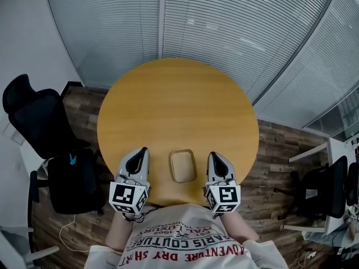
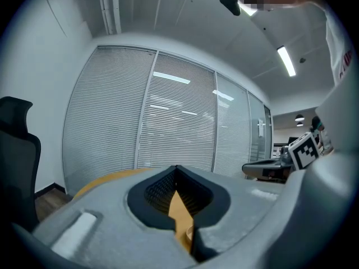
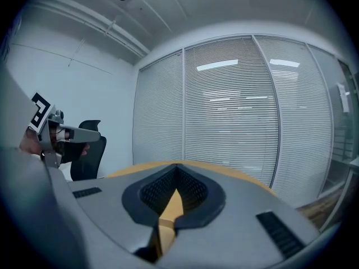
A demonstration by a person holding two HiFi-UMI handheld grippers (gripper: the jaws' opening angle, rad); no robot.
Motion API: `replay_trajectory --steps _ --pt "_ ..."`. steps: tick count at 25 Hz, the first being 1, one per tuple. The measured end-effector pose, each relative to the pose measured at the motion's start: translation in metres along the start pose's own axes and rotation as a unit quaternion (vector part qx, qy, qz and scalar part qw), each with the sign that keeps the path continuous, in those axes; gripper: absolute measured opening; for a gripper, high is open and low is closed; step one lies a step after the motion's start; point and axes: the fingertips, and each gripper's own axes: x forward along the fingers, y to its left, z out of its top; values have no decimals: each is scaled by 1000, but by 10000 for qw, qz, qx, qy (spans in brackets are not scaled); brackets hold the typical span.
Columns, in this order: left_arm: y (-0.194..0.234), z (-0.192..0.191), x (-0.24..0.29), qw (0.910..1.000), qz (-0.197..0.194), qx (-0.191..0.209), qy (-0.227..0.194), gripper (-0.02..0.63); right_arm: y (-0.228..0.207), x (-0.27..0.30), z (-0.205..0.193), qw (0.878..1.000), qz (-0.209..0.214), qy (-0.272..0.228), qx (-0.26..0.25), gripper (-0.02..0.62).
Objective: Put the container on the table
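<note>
A small tan rectangular container (image 1: 183,165) sits flat on the round yellow table (image 1: 174,94), close to the front edge. My left gripper (image 1: 144,149) rests to its left and my right gripper (image 1: 212,154) to its right, both apart from it and pointing across the table. In the left gripper view the left gripper (image 2: 176,168) has its jaw tips met with nothing between them. The right gripper (image 3: 176,164) looks the same in its own view, tips together and empty. The table top (image 3: 230,171) stretches ahead of both.
Black office chairs stand left of the table (image 1: 39,122) and at the right (image 1: 325,189). A curved glass wall with blinds (image 1: 224,21) runs behind the table. A white desk edge (image 1: 336,150) sits at the far right on the wooden floor (image 1: 275,150).
</note>
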Motion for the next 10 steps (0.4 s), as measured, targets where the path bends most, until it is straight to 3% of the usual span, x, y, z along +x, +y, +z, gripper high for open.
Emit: replay_trajectory --steps 10 --pt "-5 -8 1 9998 -182 -35 96 -3 14 4 -5 9999 136 70 -52 7"
